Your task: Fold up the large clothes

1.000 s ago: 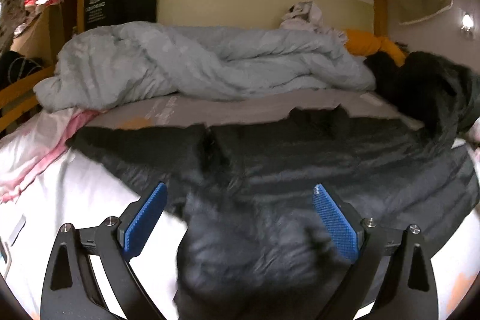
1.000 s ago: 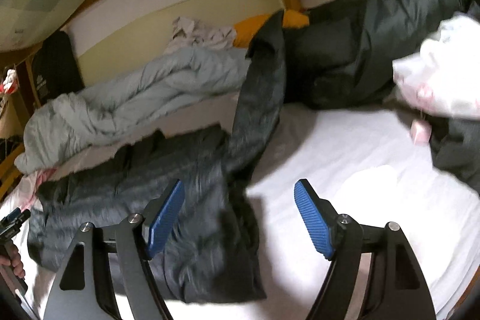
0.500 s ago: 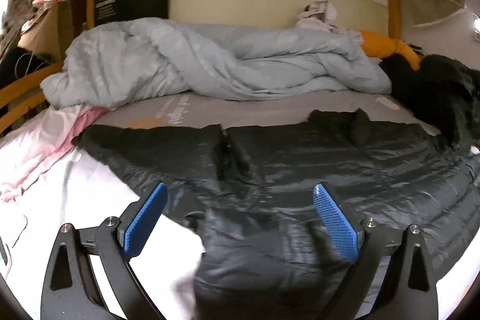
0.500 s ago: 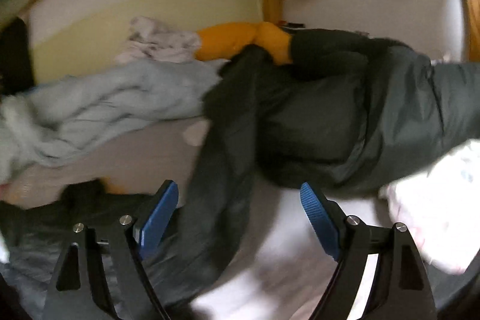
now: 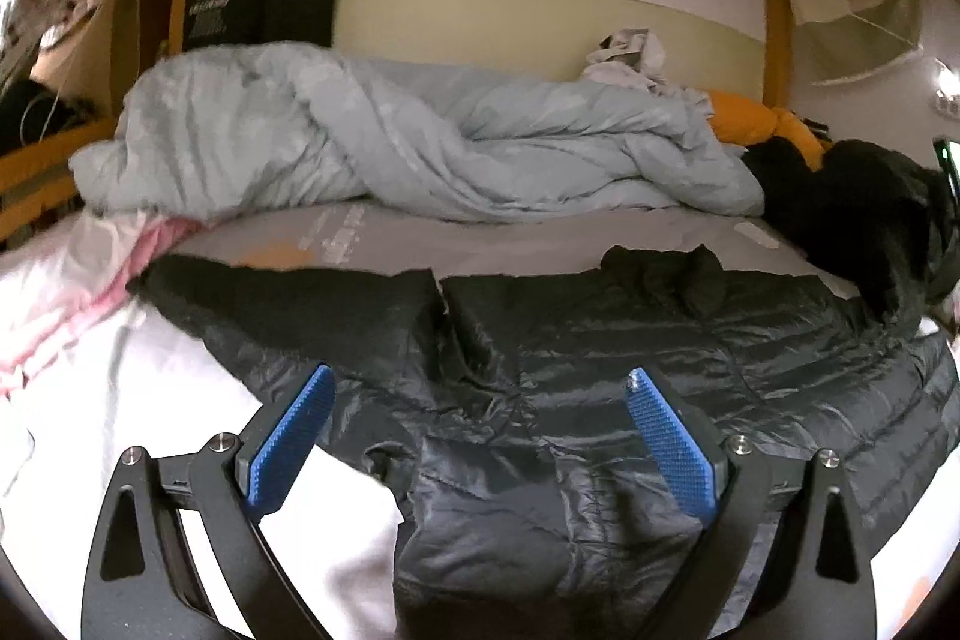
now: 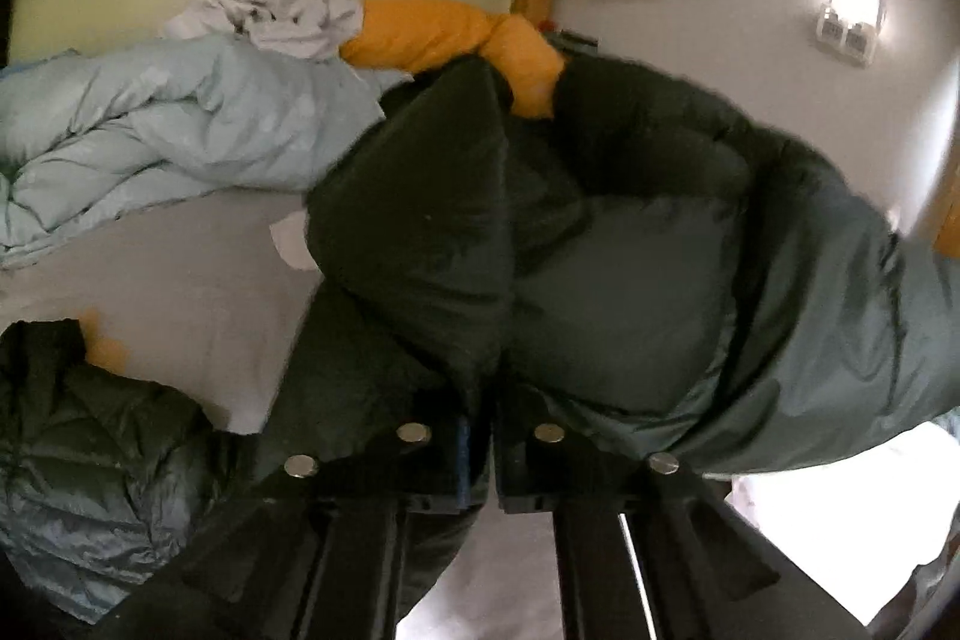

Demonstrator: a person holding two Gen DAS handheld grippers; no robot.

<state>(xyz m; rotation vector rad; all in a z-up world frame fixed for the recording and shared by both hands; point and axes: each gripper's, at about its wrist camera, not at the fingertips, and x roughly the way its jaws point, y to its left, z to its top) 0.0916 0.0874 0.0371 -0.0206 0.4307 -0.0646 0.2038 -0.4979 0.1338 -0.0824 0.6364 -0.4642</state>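
A dark quilted puffer jacket (image 5: pixel 630 358) lies spread on the white bed sheet (image 5: pixel 120 400). One sleeve (image 5: pixel 288 304) runs out to the left. My left gripper (image 5: pixel 480 418) is open and empty just above the jacket's near edge, its blue pads (image 5: pixel 666 436) wide apart. In the right wrist view my right gripper (image 6: pixel 480 436) is shut on the jacket's other sleeve (image 6: pixel 420 232), which rises from between the jaws. The jacket body (image 6: pixel 90 472) shows at lower left there.
A crumpled pale blue duvet (image 5: pixel 390 148) lies along the back of the bed. A second dark coat (image 6: pixel 750 280) and an orange pillow (image 6: pixel 456 34) sit at the head end. A pink-white cloth (image 5: pixel 66 292) lies left. A wooden bed frame (image 5: pixel 774 28) borders the mattress.
My right gripper moved forward to the raised sleeve and shut on it. My left gripper stayed open and eased slightly closer to the jacket.
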